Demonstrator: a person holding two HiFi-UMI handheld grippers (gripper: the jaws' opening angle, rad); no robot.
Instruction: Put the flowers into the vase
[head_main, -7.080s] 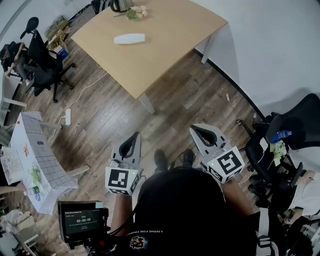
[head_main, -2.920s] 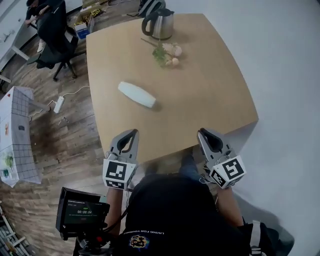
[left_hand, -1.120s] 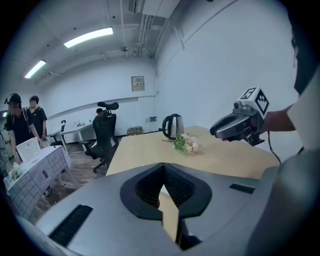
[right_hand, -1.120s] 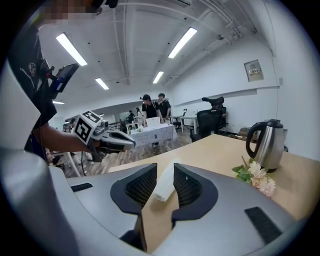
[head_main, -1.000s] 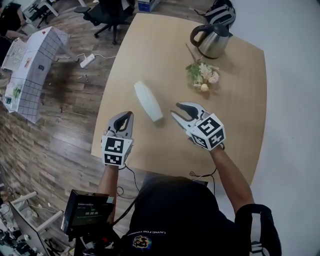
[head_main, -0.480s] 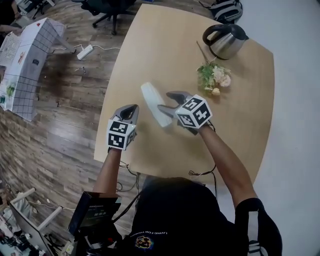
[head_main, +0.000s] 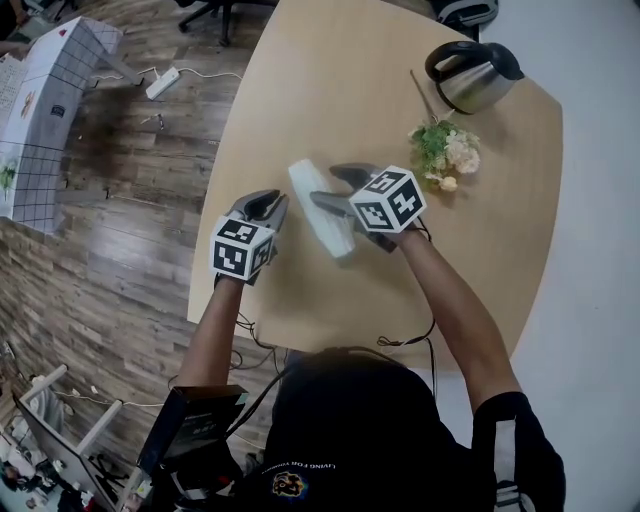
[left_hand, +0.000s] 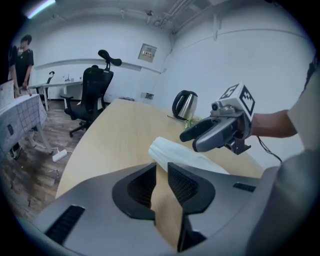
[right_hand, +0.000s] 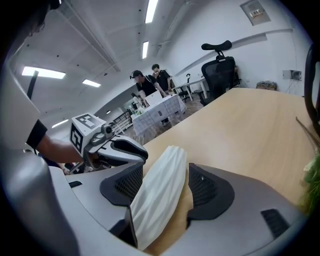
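Note:
A white ribbed vase (head_main: 322, 208) lies on its side on the wooden table (head_main: 480, 260). My right gripper (head_main: 326, 186) straddles its middle, jaws opening wide, and the vase (right_hand: 160, 195) lies between the pads with a gap on one side. My left gripper (head_main: 267, 204) sits just left of the vase's near end. Its jaws are opening a narrow slit with only table between them (left_hand: 161, 175). The vase's end (left_hand: 167, 151) shows right ahead of it. The flowers (head_main: 446, 152), a small pink and green bunch, lie apart at the back right.
A steel kettle (head_main: 470, 76) stands behind the flowers near the table's far corner. The table's left edge runs close by my left gripper. On the floor at the left are a power strip (head_main: 160, 83) and a cloth-covered table (head_main: 40, 110). Office chairs and people are farther off.
Both grippers came down and in toward the vase. The right jaws spread wide and went around it. The left jaws parted slightly.

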